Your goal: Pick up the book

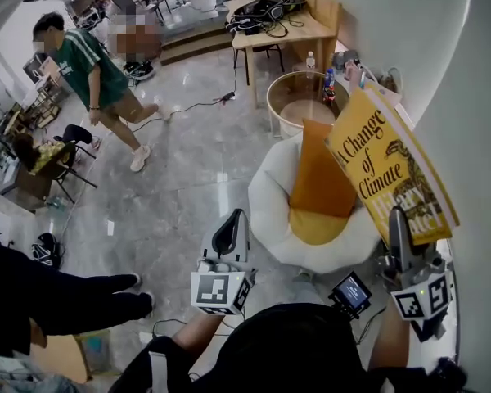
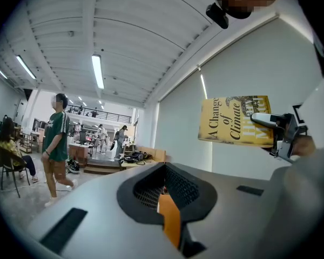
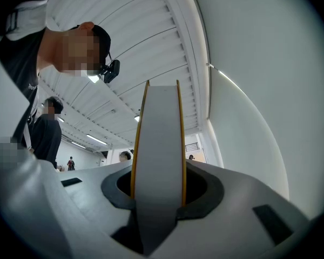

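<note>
A yellow book (image 1: pixel 389 170), its cover printed "A Change of Climate", is held up in the air at the right, tilted, above the chair. My right gripper (image 1: pixel 399 217) is shut on its lower edge from below. In the right gripper view the book's white page edge (image 3: pixel 159 144) stands upright between the two jaws of the right gripper (image 3: pixel 158 178). The left gripper view shows the book (image 2: pixel 235 120) from the side, with the right gripper (image 2: pixel 270 122) on its right end. My left gripper (image 1: pixel 236 218) hangs left of the book with its jaws together and nothing in them; the left gripper (image 2: pixel 164 169) points out into the room.
A white beanbag chair (image 1: pixel 270 211) with an orange cushion (image 1: pixel 319 178) sits below the book. Behind it stand a round glass table (image 1: pixel 299 92) and a wooden desk (image 1: pixel 307 31). A white wall (image 1: pixel 475 137) runs close on the right. A person in a green shirt (image 1: pixel 94 72) walks at far left.
</note>
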### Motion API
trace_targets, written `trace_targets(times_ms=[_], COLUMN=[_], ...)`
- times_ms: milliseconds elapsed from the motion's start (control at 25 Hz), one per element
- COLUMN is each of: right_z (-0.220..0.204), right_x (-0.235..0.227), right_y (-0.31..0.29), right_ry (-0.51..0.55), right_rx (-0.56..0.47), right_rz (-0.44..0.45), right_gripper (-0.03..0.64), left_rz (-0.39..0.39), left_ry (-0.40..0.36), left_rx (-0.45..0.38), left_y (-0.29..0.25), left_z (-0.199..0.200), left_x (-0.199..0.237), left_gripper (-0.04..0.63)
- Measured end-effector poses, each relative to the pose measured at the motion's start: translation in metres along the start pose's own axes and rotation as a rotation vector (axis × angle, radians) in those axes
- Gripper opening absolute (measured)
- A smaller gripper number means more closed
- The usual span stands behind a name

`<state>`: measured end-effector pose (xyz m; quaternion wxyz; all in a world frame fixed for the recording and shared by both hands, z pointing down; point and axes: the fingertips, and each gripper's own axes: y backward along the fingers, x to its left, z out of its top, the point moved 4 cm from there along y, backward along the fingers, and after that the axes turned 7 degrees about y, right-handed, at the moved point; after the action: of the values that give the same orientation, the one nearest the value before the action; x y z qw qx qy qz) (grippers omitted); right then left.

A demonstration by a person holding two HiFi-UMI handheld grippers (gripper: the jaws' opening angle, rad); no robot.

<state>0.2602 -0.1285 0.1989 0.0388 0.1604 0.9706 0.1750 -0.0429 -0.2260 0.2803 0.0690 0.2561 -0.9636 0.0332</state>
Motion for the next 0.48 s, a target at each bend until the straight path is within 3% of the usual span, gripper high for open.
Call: trace_targets(times_ms=[160,480], right_z=[0.006,0.032], right_x=[0.005,0.068], right_y=[0.004,0.056], right_ry=[0.005,0.004], right_rx=[0.018,0.035], right_rz=[-0.005,-0.051], right_gripper=[0.152,0.152], left_rz=[0.003,-0.012], left_ry=[0.002,0.02], left_rx=[-0.004,0.026], left_y=[0.012,0.091], left_z=[0.004,0.009], left_x=[-0.001,0.0], left_gripper=[0.012,0.012])
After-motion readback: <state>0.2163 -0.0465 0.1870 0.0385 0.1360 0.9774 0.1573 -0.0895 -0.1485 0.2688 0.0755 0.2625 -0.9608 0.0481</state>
